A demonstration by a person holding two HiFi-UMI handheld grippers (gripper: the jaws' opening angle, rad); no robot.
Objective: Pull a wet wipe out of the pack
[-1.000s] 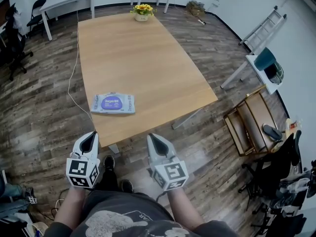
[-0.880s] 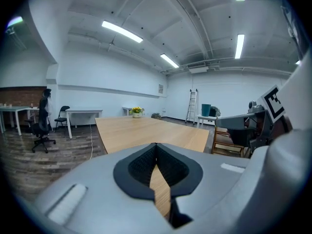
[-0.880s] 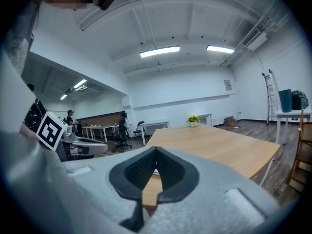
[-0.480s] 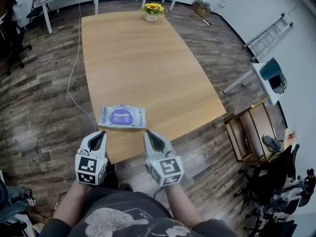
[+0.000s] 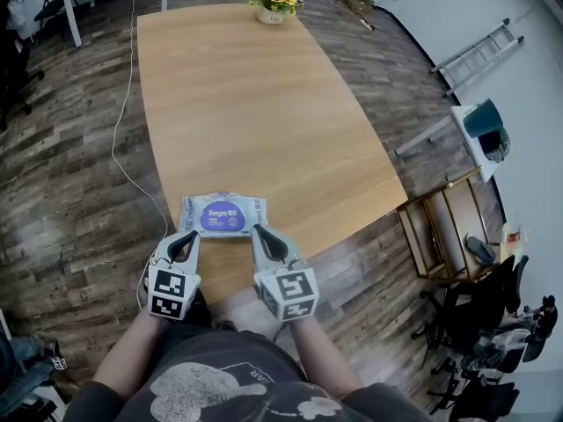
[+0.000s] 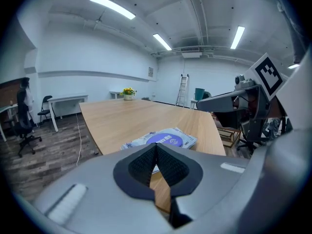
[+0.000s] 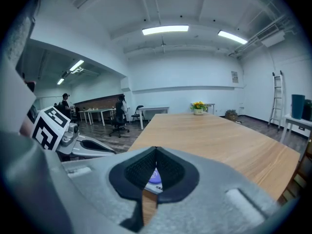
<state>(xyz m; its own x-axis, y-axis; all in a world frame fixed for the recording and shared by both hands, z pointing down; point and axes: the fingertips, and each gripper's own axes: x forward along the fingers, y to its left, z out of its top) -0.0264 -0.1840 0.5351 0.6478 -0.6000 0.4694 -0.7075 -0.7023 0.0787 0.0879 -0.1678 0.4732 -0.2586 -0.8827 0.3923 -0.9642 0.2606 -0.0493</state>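
The wet wipe pack [image 5: 223, 214] lies flat on the table [image 5: 246, 104], close to its near edge and toward the left corner, lid label up – an easy reach for someone standing at that edge. The left gripper [image 5: 188, 235] and right gripper [image 5: 258, 229] point at it side by side, tips slanted down, each with its jaws pressed together and nothing between them. That looks like an approach posture, with one gripper likely to steady the pack while the other works the lid (a guess from the layout). A flower pot [image 5: 275, 3] sits at the far end, well apart. Compared with a second ago, both grippers have come forward from over the floor to the table's near edge – the pack now sits just beyond their tips.
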